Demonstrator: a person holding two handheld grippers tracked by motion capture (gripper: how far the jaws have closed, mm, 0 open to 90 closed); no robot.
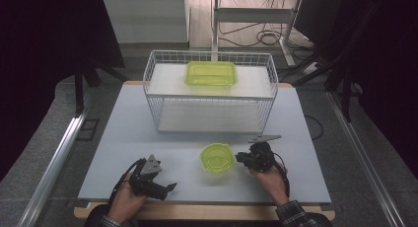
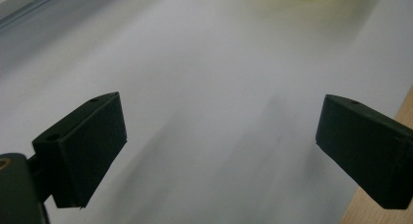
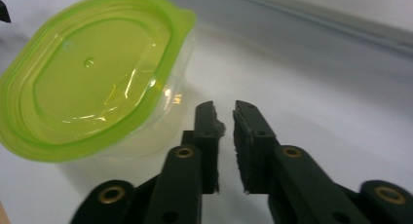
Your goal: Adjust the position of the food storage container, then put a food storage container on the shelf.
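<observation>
A small round container with a lime-green lid (image 1: 217, 158) (image 3: 92, 78) stands on the grey table (image 1: 138, 148) near the front middle. My right gripper (image 1: 240, 158) (image 3: 224, 109) lies just right of it, jaws a narrow gap apart with nothing between them, tips close to the container's clear wall but apart from it. My left gripper (image 1: 170, 187) (image 2: 219, 136) rests near the front left edge, jaws wide open over bare table. A larger rectangular container with a green lid (image 1: 211, 73) sits on the upper shelf of the white wire basket (image 1: 157, 113).
The wire basket stands across the back middle of the table, its lower shelf open toward me. The table's wooden front edge (image 2: 384, 214) runs close to my left gripper. Metal rails flank the table on both sides.
</observation>
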